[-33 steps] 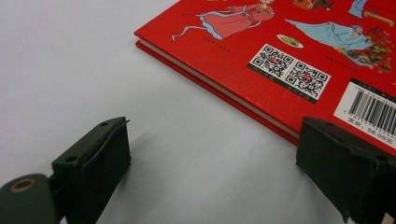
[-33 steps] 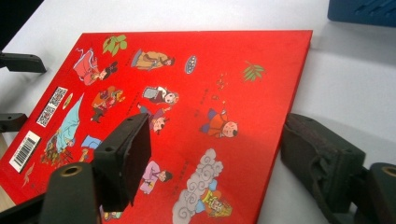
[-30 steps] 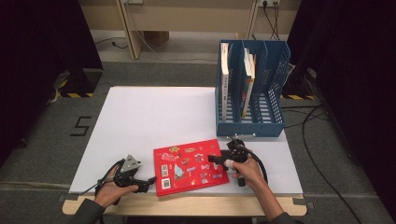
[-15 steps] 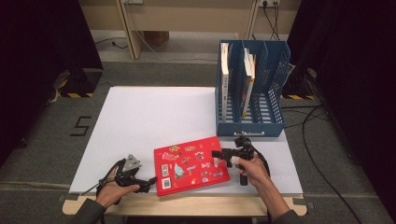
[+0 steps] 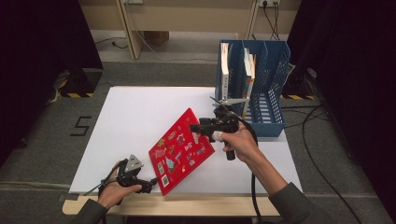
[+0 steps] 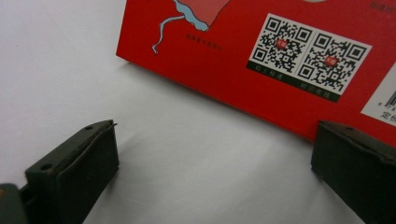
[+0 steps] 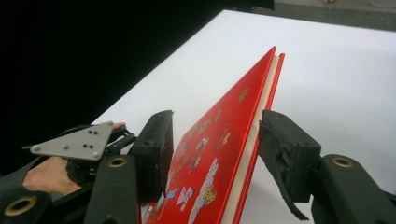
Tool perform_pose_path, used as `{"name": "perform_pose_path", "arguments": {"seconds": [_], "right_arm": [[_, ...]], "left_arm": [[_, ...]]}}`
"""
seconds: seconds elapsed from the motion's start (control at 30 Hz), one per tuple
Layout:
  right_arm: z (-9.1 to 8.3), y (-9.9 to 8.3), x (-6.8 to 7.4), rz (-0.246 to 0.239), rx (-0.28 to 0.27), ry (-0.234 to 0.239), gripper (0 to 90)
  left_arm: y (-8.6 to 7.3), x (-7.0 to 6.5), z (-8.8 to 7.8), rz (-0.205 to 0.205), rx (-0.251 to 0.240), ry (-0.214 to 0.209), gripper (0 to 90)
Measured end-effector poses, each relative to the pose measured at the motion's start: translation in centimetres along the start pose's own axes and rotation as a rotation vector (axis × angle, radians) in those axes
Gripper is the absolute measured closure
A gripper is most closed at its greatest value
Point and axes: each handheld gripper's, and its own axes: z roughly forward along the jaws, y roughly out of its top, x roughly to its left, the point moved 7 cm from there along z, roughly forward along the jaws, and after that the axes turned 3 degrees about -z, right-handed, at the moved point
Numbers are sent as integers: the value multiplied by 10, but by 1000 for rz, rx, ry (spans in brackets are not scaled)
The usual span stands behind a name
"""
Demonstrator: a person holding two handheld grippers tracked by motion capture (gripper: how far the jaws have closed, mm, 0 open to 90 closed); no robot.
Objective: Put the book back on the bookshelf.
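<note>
Two claws work on one red book [image 5: 180, 148], which stands tilted on the white tabletop [image 5: 140, 121]. Its near lower corner rests on the tabletop by the front edge, and its far upper side is lifted in the air. The right claw [image 5: 198, 128] holds the book at this raised side. In the right gripper view the red cover, with small coloured pictures on it, and the pale page edge run between the two black jaws of the right claw [image 7: 215, 140], which have just been closing on it; the right pad lies against the page edge, the left pad close by the cover (I cannot tell if it fully touches).

The left claw [image 5: 150, 183] lies low at the front edge of the tabletop, just beside the low corner of the book. Its jaws have just been opening and stand wide, with only bare tabletop between them. In the left gripper view the back cover [image 6: 261, 70] with two square codes rises just behind the left claw [image 6: 210, 154].

A blue file rack [image 5: 266, 88] with a few books stands at the far right of the tabletop, apart from the red book.
</note>
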Motion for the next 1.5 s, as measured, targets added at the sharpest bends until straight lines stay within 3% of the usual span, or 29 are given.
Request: {"name": "perform_pose_path", "arguments": {"seconds": [0.6,0.87,1.03,1.17,1.33,1.43,1.5], "right_arm": [[-7,7,19,29,-37,76,465],[-6,13,28,95,-55,131,465],[-3,19,34,84,-50,136,464],[4,30,43,47,-47,134,463],[11,41,59,5,-27,162,466],[13,44,65,10,-24,176,469],[13,44,66,-2,-16,154,469]], "left_arm": [[1,-2,0,-26,-19,-1,0],[0,-2,0,-25,-18,-2,0],[1,-4,1,-31,-22,7,0],[5,-7,5,-27,-31,10,0],[8,-9,8,-13,-31,17,0],[7,-10,8,-19,-32,15,0],[7,-10,8,-17,-32,17,0]]}}
